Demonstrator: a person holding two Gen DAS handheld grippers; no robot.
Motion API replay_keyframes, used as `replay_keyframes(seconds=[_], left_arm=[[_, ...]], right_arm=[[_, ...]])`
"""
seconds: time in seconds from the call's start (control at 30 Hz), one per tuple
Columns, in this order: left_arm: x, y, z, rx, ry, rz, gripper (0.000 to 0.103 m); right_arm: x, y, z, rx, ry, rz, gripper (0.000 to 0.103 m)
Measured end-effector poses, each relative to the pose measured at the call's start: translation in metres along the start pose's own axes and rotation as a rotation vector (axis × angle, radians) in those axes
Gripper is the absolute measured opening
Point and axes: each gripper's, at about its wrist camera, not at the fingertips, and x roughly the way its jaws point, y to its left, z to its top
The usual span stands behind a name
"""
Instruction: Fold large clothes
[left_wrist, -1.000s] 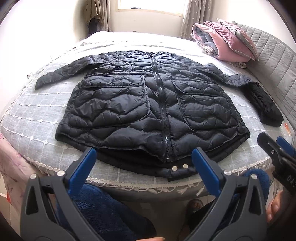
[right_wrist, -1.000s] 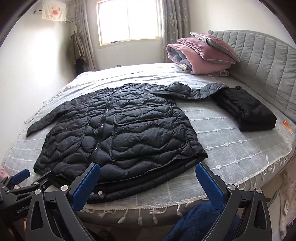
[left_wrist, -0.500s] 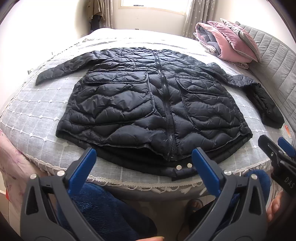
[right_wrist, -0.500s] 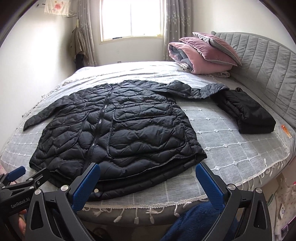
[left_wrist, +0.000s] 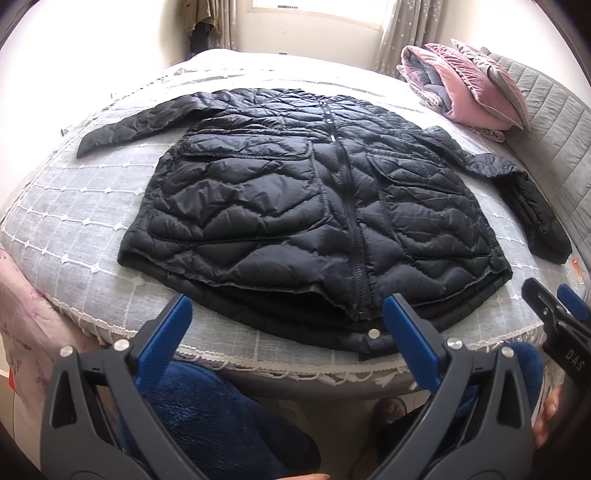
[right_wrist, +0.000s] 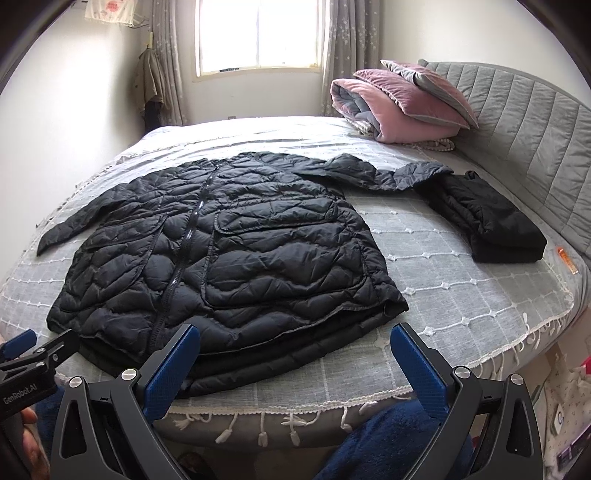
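Note:
A black quilted puffer jacket (left_wrist: 314, 221) (right_wrist: 229, 258) lies flat and zipped on the grey bedspread, hem toward me, both sleeves spread outward. Its left sleeve (left_wrist: 136, 125) stretches toward the bed's left edge. Its right sleeve (right_wrist: 373, 171) reaches toward a folded black garment (right_wrist: 491, 221) (left_wrist: 539, 218). My left gripper (left_wrist: 288, 325) hangs open just short of the hem, nothing between its blue pads. My right gripper (right_wrist: 295, 354) is open too, over the hem's right part. Each gripper shows at the edge of the other's view.
The bed (right_wrist: 461, 295) has a fringed edge right below the hem. Pink and grey pillows and a rolled quilt (right_wrist: 399, 103) lie at the head by the padded headboard (right_wrist: 524, 122). A small orange item (right_wrist: 567, 260) lies by the right edge. Blue-clad knees (left_wrist: 221, 413) press against the bed.
Both grippers have moved forward and tilted down a little, so the jacket looks closer and its hem sits nearer the fingertips. Both stay open; the jacket has not moved.

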Motion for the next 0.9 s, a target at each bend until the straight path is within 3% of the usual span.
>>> replay_keyframes(seconds=[0.23,0.3,0.43,0.57,0.73,0.83,0.9], left_arm=[[0.01,0.027,0.001,-0.038,0.013,0.053,0.103],[0.015,0.037,0.003,-0.058,0.018,0.036,0.103],[0.029,0.079,0.011,-0.129,0.039,0.088,0.102],[0.046,0.127,0.023,-0.225,0.054,0.131,0.088],[0.074,0.158,0.028,-0.28,0.107,0.132,0.076],[0.091,0.163,0.026,-0.299,0.149,0.118,0.075],[0.101,0.162,0.025,-0.303,0.171,0.1,0.067]], right_arm=[[0.017,-0.02,0.0,0.022,0.039,-0.005,0.103],[0.02,-0.029,0.0,0.041,0.035,0.01,0.103],[0.043,-0.056,0.003,0.097,0.102,0.056,0.103],[0.076,-0.102,0.008,0.215,0.172,0.067,0.103],[0.109,-0.138,0.024,0.356,0.229,0.18,0.101],[0.136,-0.143,0.031,0.392,0.286,0.193,0.094],[0.15,-0.146,0.032,0.413,0.305,0.199,0.088]])
